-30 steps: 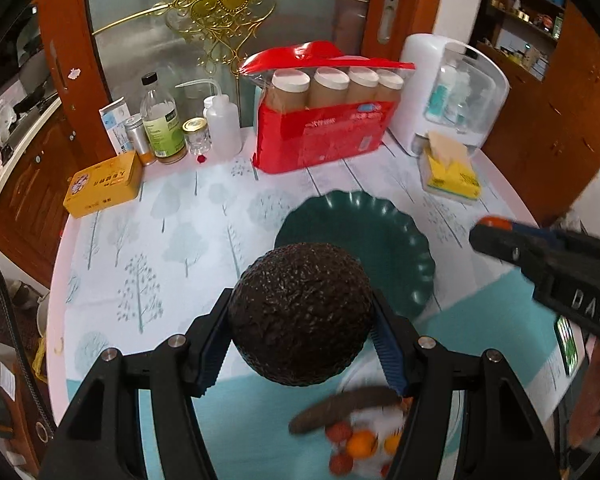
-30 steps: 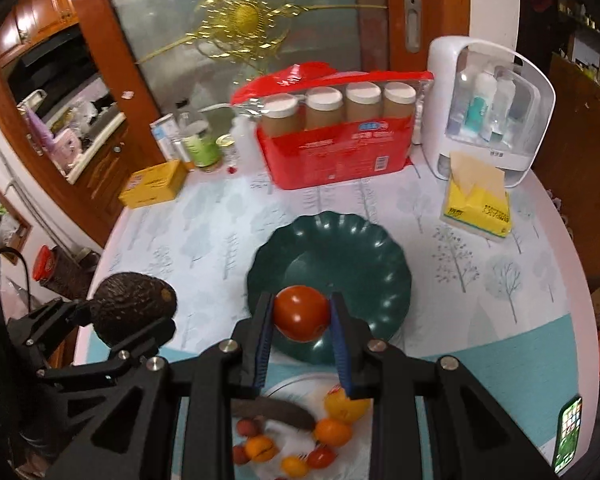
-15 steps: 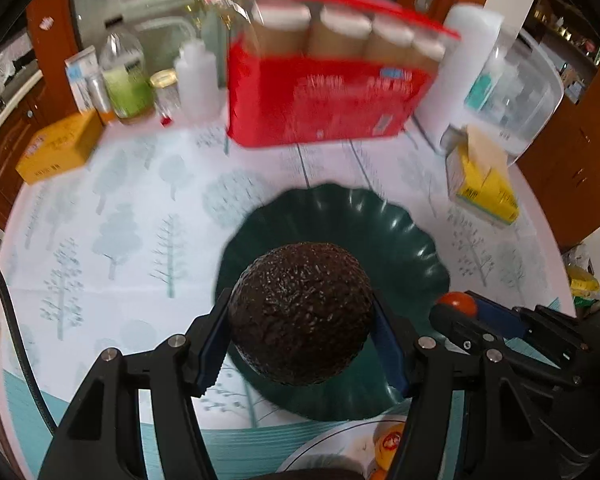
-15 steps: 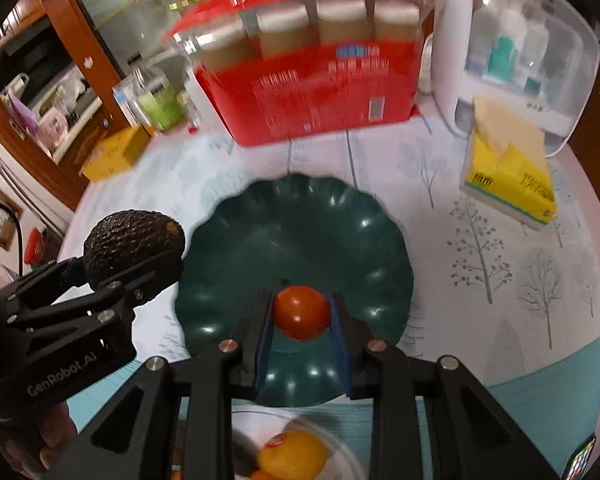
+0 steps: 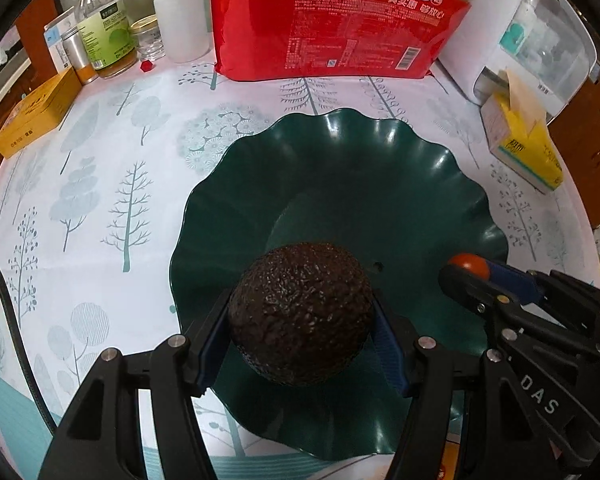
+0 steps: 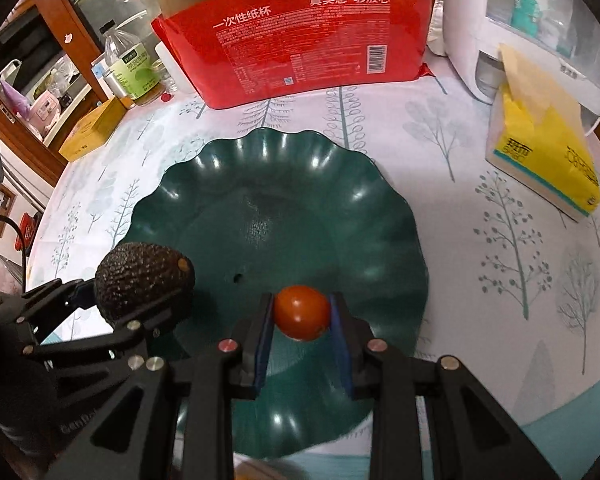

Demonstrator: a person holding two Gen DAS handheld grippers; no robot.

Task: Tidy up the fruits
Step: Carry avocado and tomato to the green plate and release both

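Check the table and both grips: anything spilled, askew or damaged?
Nothing stands out. The avocado sits squarely in the left gripper, the small tomato in the right gripper, both over the green plate, which holds nothing yet. No spills on the tablecloth.

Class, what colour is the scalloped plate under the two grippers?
Dark green plate, glossy with a wavy rim; it shows best in the right wrist view.
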